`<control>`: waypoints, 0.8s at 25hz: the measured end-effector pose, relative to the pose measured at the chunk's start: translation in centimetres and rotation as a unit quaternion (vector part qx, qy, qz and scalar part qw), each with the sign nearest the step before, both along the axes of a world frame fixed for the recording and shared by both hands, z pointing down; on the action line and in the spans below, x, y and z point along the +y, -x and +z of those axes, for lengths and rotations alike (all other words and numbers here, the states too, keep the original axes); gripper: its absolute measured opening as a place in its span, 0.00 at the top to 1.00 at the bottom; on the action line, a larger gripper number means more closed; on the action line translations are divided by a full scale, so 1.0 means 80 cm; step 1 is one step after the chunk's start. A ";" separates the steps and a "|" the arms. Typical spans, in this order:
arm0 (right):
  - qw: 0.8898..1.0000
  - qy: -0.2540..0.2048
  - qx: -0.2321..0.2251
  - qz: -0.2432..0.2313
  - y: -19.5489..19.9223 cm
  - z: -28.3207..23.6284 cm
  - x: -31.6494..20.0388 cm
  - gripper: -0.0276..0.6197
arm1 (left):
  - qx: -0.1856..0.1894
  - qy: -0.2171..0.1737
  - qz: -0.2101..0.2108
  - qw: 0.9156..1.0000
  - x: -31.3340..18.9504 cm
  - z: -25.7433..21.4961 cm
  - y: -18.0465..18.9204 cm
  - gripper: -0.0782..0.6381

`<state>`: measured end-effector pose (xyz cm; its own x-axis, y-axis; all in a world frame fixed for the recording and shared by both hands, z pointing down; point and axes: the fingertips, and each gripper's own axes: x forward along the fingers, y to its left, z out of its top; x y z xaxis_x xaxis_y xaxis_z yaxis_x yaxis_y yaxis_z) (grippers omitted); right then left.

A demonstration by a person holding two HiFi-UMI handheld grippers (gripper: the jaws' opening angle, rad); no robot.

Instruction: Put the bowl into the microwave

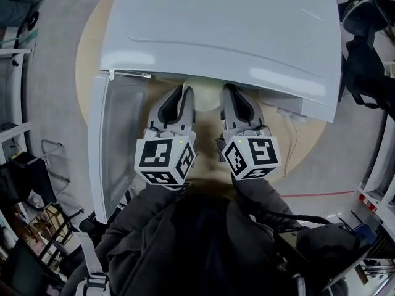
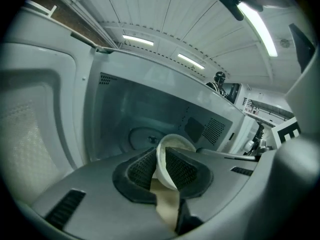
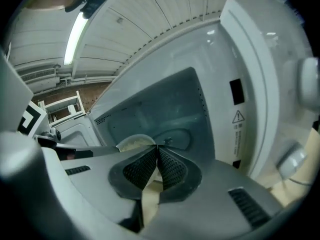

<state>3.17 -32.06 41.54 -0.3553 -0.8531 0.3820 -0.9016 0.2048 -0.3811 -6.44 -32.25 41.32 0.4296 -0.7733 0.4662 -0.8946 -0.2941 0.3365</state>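
Round table [image 1: 92, 42], one open microwave [image 1: 228, 36], one bowl [image 2: 175, 144] gripped by left claw [image 2: 160, 153], right claw [image 3: 158, 150] clenched, seemingly empty.

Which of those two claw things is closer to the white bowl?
Left. The left gripper is clamped on the bowl at its rim; the right gripper, shut and empty, is beside it, with the bowl on its left.

- Microwave [image 1: 222, 36]: glossy white shell, dull blue-grey cavity with dotted vents.
- Bowl [image 2: 177, 145]: cream.
- Cubes [image 1: 165, 160]: black-and-white square markers.
- Pads [image 2: 141, 170]: black, fine grid texture.
- Table [image 1: 86, 60]: pale tan.
- Sleeves [image 1: 148, 227]: dark grey.
- Floor [image 1: 55, 54]: grey, one red line.
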 end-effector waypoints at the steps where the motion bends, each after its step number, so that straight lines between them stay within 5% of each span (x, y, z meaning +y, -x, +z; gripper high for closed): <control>1: 1.000 -0.002 0.000 0.003 -0.001 0.001 -0.010 0.94 | 0.001 -0.001 -0.001 1.000 -0.011 0.002 -0.001 0.80; 20: 0.999 -0.005 0.030 0.037 -0.011 0.023 -0.082 0.93 | -0.003 0.004 -0.012 1.000 -0.092 0.033 -0.013 0.80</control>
